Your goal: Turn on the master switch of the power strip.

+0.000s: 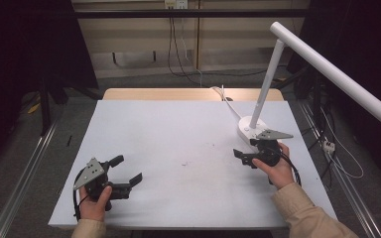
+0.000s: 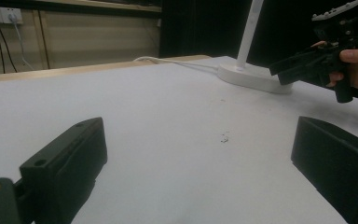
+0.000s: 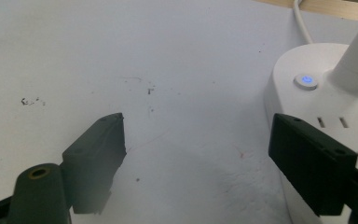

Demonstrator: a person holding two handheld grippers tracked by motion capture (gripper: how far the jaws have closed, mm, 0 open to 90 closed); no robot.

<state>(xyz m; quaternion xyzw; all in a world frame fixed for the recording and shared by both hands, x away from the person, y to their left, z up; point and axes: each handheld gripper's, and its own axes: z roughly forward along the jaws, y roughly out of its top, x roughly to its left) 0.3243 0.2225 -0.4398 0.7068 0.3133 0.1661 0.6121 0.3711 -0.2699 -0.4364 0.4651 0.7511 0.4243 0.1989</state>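
White lamp [image 1: 258, 111], blue-lit button [image 3: 306, 80]; pale grey table [image 1: 178, 144]; black grippers.

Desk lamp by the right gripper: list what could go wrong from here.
1. The right gripper is open beside the lamp base; one jaw overlaps its edge and could shove it.
2. The lit button sits beside the stem, so a press might miss.

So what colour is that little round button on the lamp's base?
The button glows blue, ringed in silver, on the white lamp base; the right gripper view shows it best.
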